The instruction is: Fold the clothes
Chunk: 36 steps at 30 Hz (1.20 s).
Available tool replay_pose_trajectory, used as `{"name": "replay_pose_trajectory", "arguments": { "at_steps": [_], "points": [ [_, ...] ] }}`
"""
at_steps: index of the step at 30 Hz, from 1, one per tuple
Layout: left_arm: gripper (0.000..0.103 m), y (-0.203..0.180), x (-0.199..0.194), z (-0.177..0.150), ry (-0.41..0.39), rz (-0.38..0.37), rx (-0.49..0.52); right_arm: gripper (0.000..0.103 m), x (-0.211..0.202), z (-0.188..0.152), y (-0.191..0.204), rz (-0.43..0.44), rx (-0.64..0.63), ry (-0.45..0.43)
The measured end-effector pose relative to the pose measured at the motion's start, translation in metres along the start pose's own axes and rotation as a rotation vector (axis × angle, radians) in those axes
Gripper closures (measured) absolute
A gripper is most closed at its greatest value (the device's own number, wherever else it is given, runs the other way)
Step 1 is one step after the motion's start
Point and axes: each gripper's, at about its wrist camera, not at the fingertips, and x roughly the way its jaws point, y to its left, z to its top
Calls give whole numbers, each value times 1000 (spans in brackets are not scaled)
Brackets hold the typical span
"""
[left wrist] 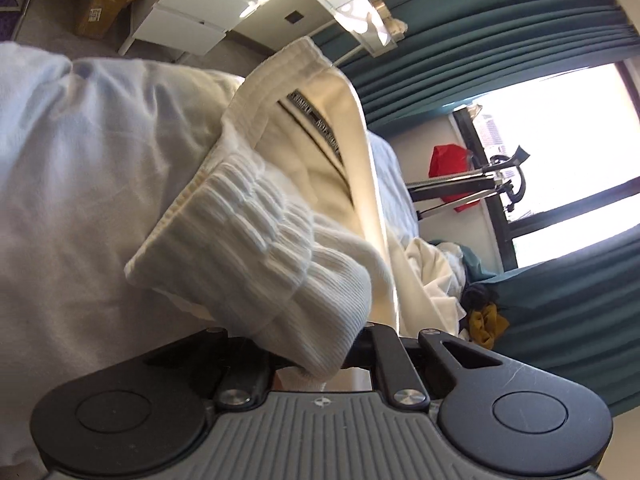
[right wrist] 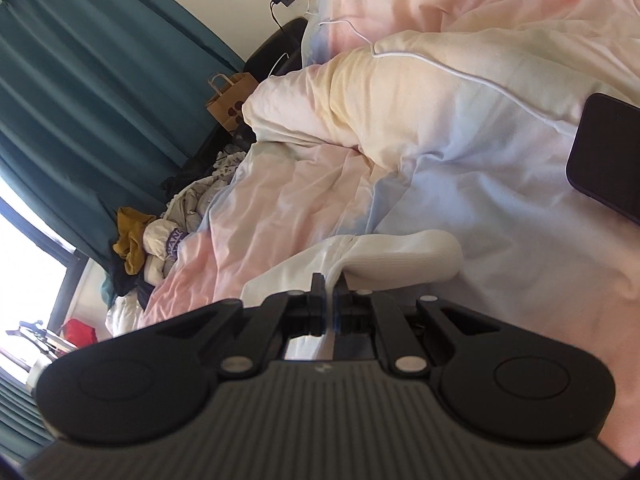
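Observation:
A white sweatshirt (left wrist: 304,152) with ribbed cuffs and a ribbed collar hangs in front of the left wrist camera, its neck label showing. My left gripper (left wrist: 320,360) is shut on a ribbed part of it (left wrist: 288,280); the cloth covers the fingertips. In the right wrist view my right gripper (right wrist: 329,292) is shut on a thin edge of the same white garment (right wrist: 392,256), whose ribbed cuff end lies on the pastel duvet (right wrist: 440,152).
A dark phone (right wrist: 608,156) lies on the duvet at the right. A pile of clothes (right wrist: 160,236) sits by the teal curtain (right wrist: 80,92). A paper bag (right wrist: 230,100) stands behind. White drawers (left wrist: 192,16) and a window (left wrist: 560,140) show in the left wrist view.

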Motion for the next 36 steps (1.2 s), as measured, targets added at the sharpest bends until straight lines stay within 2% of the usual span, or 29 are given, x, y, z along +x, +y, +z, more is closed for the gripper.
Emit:
{"name": "replay_pose_trajectory", "arguments": {
  "at_steps": [5, 8, 11, 13, 17, 19, 22, 24, 27, 29, 31, 33, 36],
  "points": [
    [93, -3, -26, 27, -10, -17, -14, 97, -16, 7, -3, -22, 2, -67],
    [93, -5, -25, 32, 22, -11, -19, 97, -17, 10, -16, -16, 69, -56],
    [93, 0, -23, 30, 53, 39, -11, 97, -9, 7, -27, -57, 105, -5],
    [92, -1, -18, 26, 60, 92, 34, 97, -2, 4, -32, -113, 115, 24],
    [89, -8, -16, 16, 63, 158, 146, 95, 7, 1, -25, -211, 22, 41],
    [82, -18, -21, 9, 41, 170, 225, 95, 4, 1, -15, -240, -48, 24],
    [65, -31, -37, -2, -11, 194, 343, 93, -5, 2, -2, -232, -105, -14],
    [48, -38, -47, -10, -37, 199, 420, 91, -11, 3, 8, -230, -153, -38],
    [32, -49, -70, -29, -73, 196, 542, 70, -22, 3, 19, -247, -215, -95],
    [26, -58, -81, -46, -76, 167, 649, 44, -31, 4, 25, -235, -245, -143],
    [26, -69, -89, -63, -73, 141, 733, 37, -37, 3, 33, -204, -284, -173],
    [26, -82, -91, -78, -70, 117, 805, 37, -44, 1, 43, -140, -326, -175],
    [26, -103, -90, -95, -61, 81, 886, 38, -53, -11, 62, -11, -405, -105]
  ]
}}
